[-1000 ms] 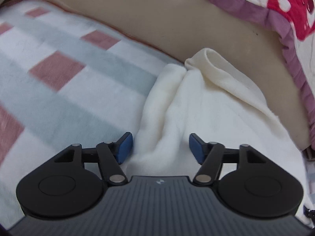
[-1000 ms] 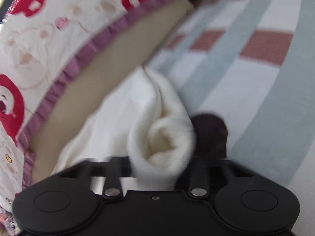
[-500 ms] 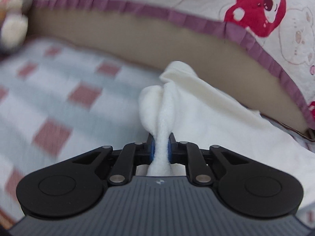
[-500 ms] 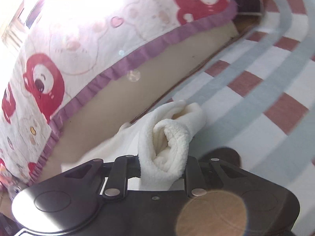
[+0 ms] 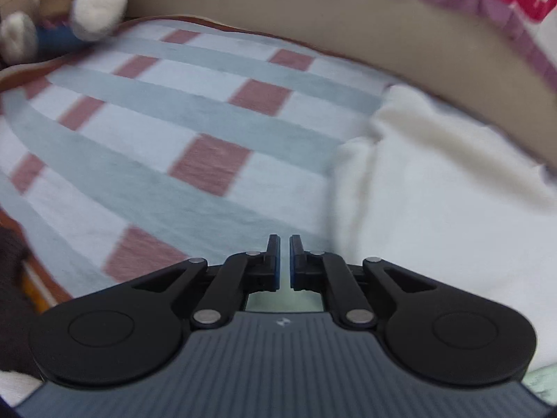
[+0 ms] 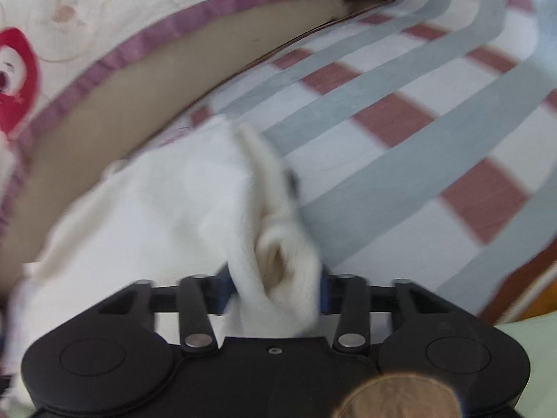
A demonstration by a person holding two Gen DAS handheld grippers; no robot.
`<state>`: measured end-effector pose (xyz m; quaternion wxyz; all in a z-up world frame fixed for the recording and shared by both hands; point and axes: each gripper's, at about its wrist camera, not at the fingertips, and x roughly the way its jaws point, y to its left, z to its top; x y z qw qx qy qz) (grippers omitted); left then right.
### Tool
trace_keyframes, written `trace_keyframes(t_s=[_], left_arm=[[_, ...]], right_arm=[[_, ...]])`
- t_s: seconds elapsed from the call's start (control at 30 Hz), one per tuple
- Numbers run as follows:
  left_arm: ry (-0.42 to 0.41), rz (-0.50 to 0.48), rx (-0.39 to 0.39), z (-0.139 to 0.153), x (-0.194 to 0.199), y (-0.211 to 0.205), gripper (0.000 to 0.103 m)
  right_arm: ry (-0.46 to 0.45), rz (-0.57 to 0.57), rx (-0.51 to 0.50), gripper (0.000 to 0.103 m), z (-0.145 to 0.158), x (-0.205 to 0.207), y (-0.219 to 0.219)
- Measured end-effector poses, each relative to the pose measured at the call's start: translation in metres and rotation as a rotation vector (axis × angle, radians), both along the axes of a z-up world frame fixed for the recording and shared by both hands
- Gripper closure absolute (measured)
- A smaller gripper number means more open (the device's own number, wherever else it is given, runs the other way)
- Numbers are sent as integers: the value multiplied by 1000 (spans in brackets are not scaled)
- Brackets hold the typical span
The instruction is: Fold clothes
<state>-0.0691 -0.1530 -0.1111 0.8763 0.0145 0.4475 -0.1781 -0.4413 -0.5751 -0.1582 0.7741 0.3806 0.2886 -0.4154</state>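
Since 0.5 s ago the left gripper (image 5: 284, 261) has dropped the cream fleece garment (image 5: 435, 188), now at its 2 o'clock, pads nearly together and empty, while the right gripper (image 6: 275, 291) clamps a bunched fold to carry it over.

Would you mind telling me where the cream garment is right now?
The cream garment lies at the right of the left wrist view, on the checked blanket; the right gripper pinches a bunched fold.

Your cream-white garment (image 5: 435, 202) lay on a blanket (image 5: 167, 146) checked in pale blue-grey, white and brick red. Your black hand-held gripper (image 5: 284, 261) had blue pads (image 5: 276, 273). The quilt (image 6: 104, 10) showed red bears and a purple border.
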Motion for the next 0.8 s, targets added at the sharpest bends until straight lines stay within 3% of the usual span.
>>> trace_keyframes(t_s=[0.07, 0.13, 0.23, 0.33, 0.4, 0.47, 0.53, 0.6, 0.63, 0.7, 0.73, 0.8], left_arm=[[-39, -51, 3, 8, -2, -13, 86], [-37, -122, -45, 16, -4, -28, 74], [-21, -249, -118, 27, 0, -65, 71], [-43, -356, -97, 36, 11, -107, 70], [-114, -387, -40, 41, 22, -130, 64], [-150, -370, -44, 40, 44, -141, 50], [-164, -344, -64, 33, 68, -147, 48], [-164, -322, -78, 16, 87, -147, 42], [-183, -312, -54, 3, 95, -146, 33], [-176, -290, 24, -22, 110, -145, 30], [-153, -283, 27, -30, 119, -142, 30], [-93, -248, -66, -34, 130, -127, 30]], right_arm=[[101, -75, -51, 42, 11, -4, 0], [100, -77, -82, 59, 32, -6, 3], [35, 109, -133, 62, 56, 42, 11], [-16, 305, -176, 62, 77, 101, 19], [-51, 435, -205, 62, 91, 140, 24], [-85, 566, -233, 62, 105, 179, 28], [-65, 656, -248, 62, 109, 221, 23], [-23, 707, -214, 61, 106, 262, 6], [-10, 723, -179, 57, 103, 281, -6], [27, 721, -125, 39, 95, 311, -32], [56, 683, -91, 39, 88, 322, -47], [84, 596, 67, 38, 65, 337, -81]])
